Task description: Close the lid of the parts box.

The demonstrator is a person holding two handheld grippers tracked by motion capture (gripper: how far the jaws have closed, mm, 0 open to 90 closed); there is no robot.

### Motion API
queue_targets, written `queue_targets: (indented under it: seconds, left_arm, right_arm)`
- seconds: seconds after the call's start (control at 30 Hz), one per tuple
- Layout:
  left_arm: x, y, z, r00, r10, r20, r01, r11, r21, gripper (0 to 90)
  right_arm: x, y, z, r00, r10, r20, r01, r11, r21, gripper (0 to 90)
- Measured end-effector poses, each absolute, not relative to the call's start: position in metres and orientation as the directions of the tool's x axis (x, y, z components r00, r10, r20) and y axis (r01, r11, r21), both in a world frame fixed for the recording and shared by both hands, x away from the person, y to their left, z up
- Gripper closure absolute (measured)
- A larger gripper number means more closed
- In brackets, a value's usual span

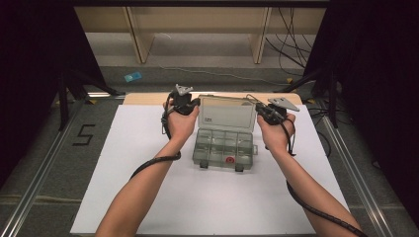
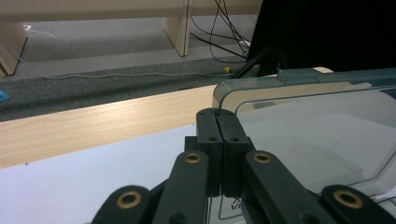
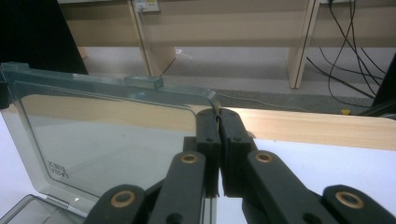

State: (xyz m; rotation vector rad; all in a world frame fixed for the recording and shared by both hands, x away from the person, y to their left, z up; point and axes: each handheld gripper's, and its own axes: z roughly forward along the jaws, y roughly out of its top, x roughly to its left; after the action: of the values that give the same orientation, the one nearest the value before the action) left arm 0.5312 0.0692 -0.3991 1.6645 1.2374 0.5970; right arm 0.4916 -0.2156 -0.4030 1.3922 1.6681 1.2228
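Note:
A clear grey plastic compartment box [image 1: 223, 149] lies at the middle of the white sheet, its lid [image 1: 227, 114] standing open and upright at the back. A small red item [image 1: 230, 159] sits in a front compartment. My left gripper [image 1: 196, 104] is shut on the lid's upper left corner; in the left gripper view the jaws [image 2: 218, 116] pinch the lid [image 2: 317, 135] edge. My right gripper [image 1: 258, 109] is shut on the upper right corner; in the right gripper view its jaws [image 3: 218, 116] clamp the lid [image 3: 107, 135] edge.
The white sheet [image 1: 148, 197] covers a wooden table [image 1: 148, 98] whose far edge shows behind the box. Beyond are grey carpet, wooden shelf legs [image 1: 141, 39], loose cables [image 1: 291, 44] and a blue item [image 1: 132, 77]. Dark curtains flank both sides.

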Motion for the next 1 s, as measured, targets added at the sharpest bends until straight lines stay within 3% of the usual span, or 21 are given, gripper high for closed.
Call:
queue_targets:
  seconds: [1.0]
  left_arm:
    - [0.518, 0.070, -0.401, 0.371, 0.920, -0.127, 0.421, -0.045, 0.906, 89.5]
  right_arm:
    - [0.479, -0.216, -0.404, -0.259, 0.964, 0.061, 0.340, 0.032, 0.940, 88.4]
